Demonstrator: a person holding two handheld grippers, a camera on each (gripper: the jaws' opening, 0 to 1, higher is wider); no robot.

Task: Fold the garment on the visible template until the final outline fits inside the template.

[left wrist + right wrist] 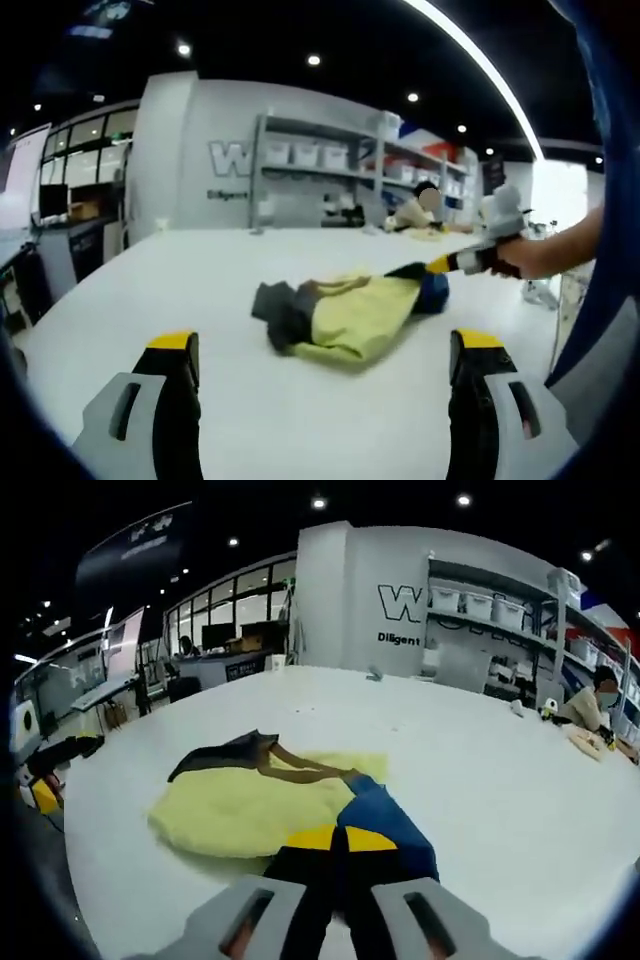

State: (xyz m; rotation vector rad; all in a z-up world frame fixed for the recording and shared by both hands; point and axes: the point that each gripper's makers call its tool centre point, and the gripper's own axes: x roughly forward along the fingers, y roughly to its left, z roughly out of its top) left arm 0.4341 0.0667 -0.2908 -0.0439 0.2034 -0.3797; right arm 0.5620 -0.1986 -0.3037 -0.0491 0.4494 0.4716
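A yellow garment (355, 318) with a dark grey part (280, 305) and a blue part (434, 290) lies crumpled on the white table (180, 270). My left gripper (325, 345) is open, its jaws wide apart, short of the garment and touching nothing. My right gripper (440, 265) comes in from the right, held by a hand, and pinches the garment's blue end. In the right gripper view my right gripper (337, 838) is shut on the blue part (390, 820), with the yellow cloth (240, 810) and the dark part (225, 752) spread beyond it.
The table's surface (480, 750) is broad and white. A person (595, 705) sits at its far side with small items nearby. Shelves with white bins (320, 155) line the back wall. A black and yellow object (40, 780) sits at the table's left edge.
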